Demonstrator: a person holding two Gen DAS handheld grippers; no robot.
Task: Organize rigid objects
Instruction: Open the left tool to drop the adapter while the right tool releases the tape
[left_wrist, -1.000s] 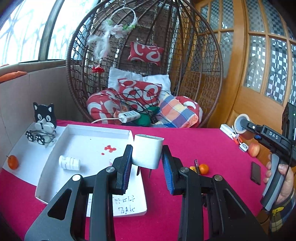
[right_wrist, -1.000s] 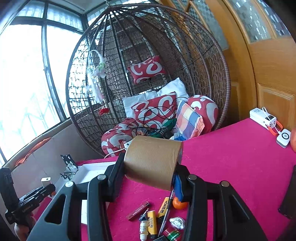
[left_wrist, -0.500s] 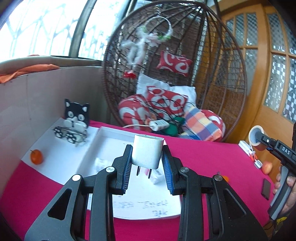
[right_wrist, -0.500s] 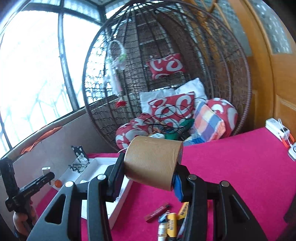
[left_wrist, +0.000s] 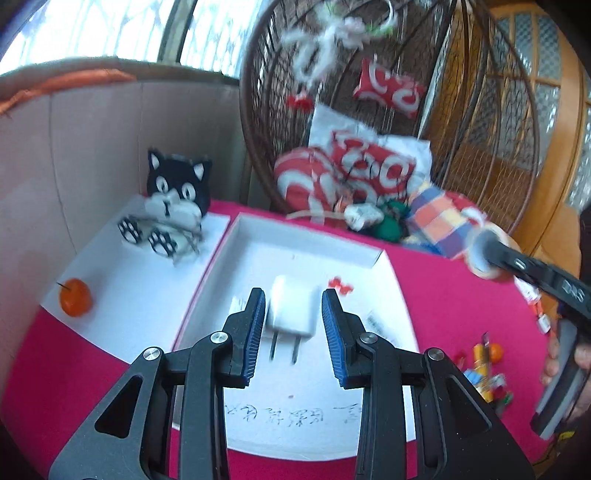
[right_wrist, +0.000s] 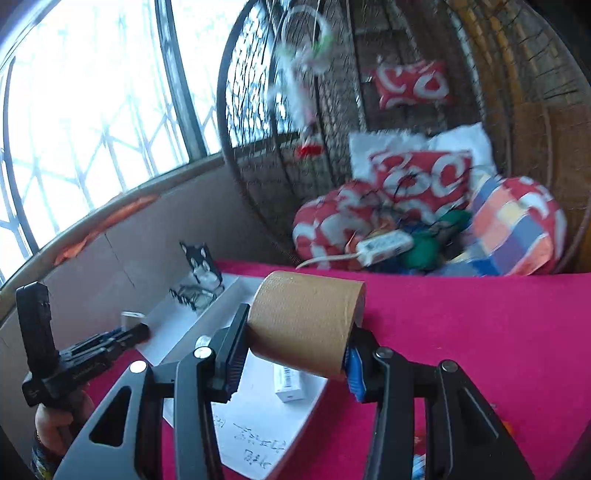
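Observation:
My left gripper (left_wrist: 293, 332) hangs over the white box lid (left_wrist: 384, 258) with its jaws apart. The white plug charger (left_wrist: 293, 312) is between them, prongs toward me; gaps show on both sides, so it looks released. My right gripper (right_wrist: 293, 356) is shut on a brown tape roll (right_wrist: 306, 321) and holds it above the lid's right edge (right_wrist: 258, 435). The tape roll (left_wrist: 484, 254) and right gripper also show at the right of the left wrist view. The left gripper shows at the left of the right wrist view (right_wrist: 125, 332).
A black cat figure (left_wrist: 173, 192) with glasses and a small orange fruit (left_wrist: 75, 297) sit on white paper left of the lid. Small items (left_wrist: 484, 365) lie on the red cloth at right. A small white box (right_wrist: 288, 382) lies in the lid. A wicker chair (left_wrist: 369, 129) stands behind.
My left gripper moved forward and down over the lid and opened off the charger. My right gripper carried the tape roll left toward the lid.

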